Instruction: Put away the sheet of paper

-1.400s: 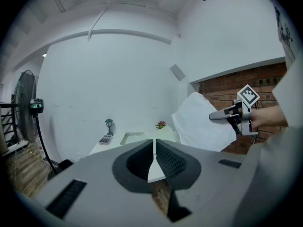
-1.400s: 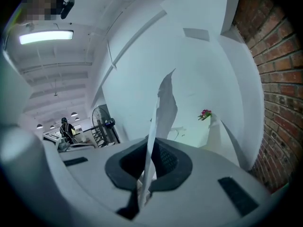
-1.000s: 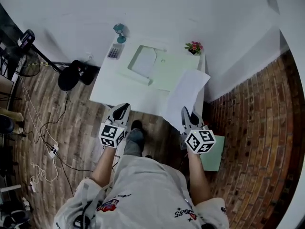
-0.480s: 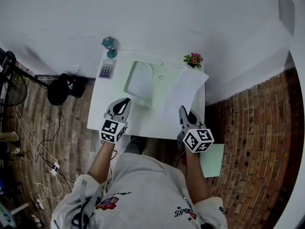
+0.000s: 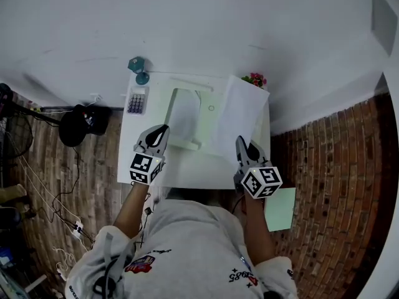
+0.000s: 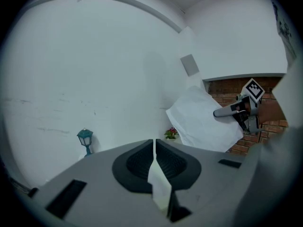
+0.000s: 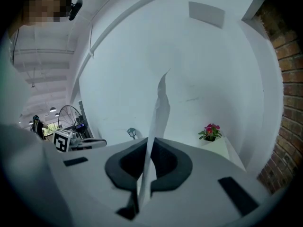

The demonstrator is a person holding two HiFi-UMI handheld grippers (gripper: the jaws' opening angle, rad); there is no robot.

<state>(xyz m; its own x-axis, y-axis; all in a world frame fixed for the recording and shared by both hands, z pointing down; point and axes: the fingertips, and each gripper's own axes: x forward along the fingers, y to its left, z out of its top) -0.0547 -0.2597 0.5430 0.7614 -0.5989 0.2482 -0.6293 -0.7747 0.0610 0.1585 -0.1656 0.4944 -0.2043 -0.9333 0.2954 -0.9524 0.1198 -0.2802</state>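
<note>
The white sheet of paper point(image 5: 240, 114) hangs over the right side of the white table point(image 5: 134, 157), pinched at its near edge by my right gripper point(image 5: 244, 148), which is shut on it. In the right gripper view the sheet point(image 7: 158, 122) rises edge-on from between the jaws of that gripper point(image 7: 152, 143). An open pale green folder point(image 5: 187, 114) lies on the table left of the sheet. My left gripper point(image 5: 156, 139) hovers over the table's front left, jaws together and nothing held. From the left gripper point(image 6: 155, 148) view, the sheet point(image 6: 203, 122) and the right gripper point(image 6: 236, 111) show at the right.
A calculator point(image 5: 136, 100) and a small teal lamp point(image 5: 137, 66) stand at the table's back left, a flower pot point(image 5: 254, 80) at the back right against the white wall. A green sheet point(image 5: 278, 207) lies on the brick floor to the right. Cables and a black bag point(image 5: 81, 120) lie on the left.
The person has stepped up to the table. Both grippers went from short of its front edge to over it, and the sheet came along, now standing steeper above the right side.
</note>
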